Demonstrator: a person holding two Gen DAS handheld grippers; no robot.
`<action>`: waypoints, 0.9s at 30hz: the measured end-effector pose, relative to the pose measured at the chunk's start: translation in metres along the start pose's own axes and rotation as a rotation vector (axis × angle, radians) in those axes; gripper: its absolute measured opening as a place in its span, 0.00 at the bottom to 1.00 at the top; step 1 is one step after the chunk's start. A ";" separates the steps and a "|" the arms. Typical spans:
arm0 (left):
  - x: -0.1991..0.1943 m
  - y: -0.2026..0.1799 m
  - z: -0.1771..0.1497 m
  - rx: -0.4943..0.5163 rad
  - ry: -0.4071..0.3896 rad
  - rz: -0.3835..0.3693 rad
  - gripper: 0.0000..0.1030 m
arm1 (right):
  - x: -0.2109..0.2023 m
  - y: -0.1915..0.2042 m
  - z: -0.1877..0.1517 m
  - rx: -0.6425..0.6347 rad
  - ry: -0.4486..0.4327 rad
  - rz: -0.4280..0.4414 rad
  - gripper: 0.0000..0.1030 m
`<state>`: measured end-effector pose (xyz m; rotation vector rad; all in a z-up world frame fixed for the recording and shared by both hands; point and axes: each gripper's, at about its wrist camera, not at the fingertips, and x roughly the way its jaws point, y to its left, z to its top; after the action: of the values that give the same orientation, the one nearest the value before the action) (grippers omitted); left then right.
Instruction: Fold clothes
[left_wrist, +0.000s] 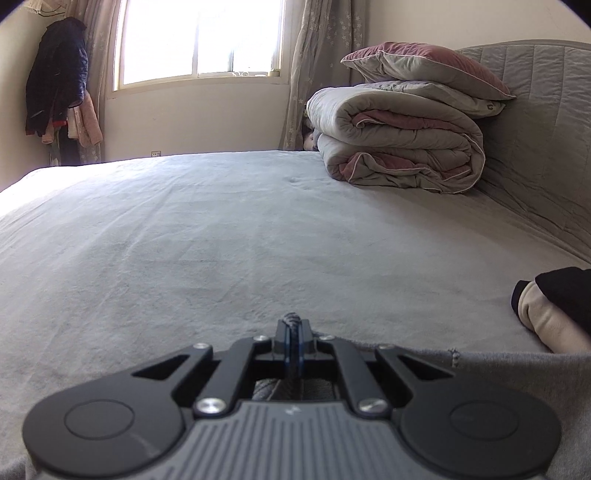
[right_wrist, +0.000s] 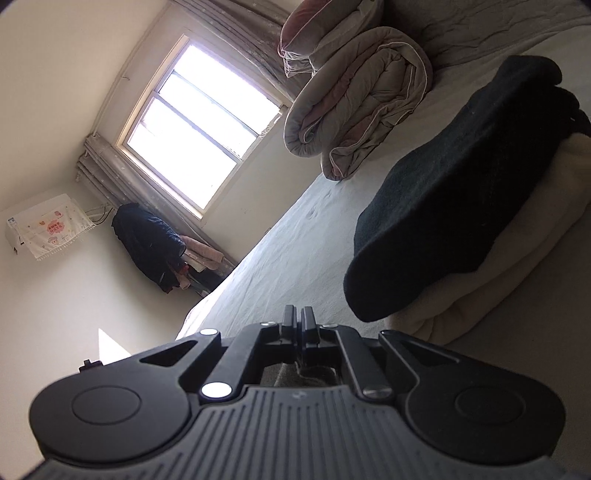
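Note:
My left gripper (left_wrist: 293, 325) is shut on a bunched fold of a grey garment (left_wrist: 517, 373), which spreads over the bed (left_wrist: 221, 240) at the bottom right of the left wrist view. My right gripper (right_wrist: 298, 321) is tilted steeply and its fingers are closed; grey fabric (right_wrist: 295, 373) shows behind them, so it looks shut on the same garment. A folded black garment (right_wrist: 454, 206) lies on a folded cream one (right_wrist: 509, 273) just right of the right gripper; this stack also shows at the right edge of the left wrist view (left_wrist: 554, 314).
A rolled grey and pink quilt (left_wrist: 399, 147) with a pillow (left_wrist: 424, 66) on top sits at the bed's head by the padded headboard (left_wrist: 535, 129). A window (left_wrist: 199, 37) and hanging coats (left_wrist: 55, 85) are on the far wall.

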<state>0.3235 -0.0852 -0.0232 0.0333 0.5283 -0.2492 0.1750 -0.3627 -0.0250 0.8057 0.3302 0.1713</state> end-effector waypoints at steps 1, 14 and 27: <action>0.004 -0.003 0.000 0.001 0.000 0.006 0.03 | 0.001 -0.001 -0.002 -0.016 -0.006 -0.012 0.03; 0.043 -0.033 -0.017 0.058 0.043 0.077 0.04 | 0.003 -0.012 -0.010 -0.176 -0.045 -0.117 0.04; -0.021 -0.062 -0.014 0.097 0.043 -0.058 0.37 | 0.000 -0.010 0.000 -0.243 -0.006 -0.072 0.14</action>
<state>0.2838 -0.1389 -0.0231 0.1180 0.5602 -0.3309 0.1754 -0.3694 -0.0329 0.5533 0.3254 0.1380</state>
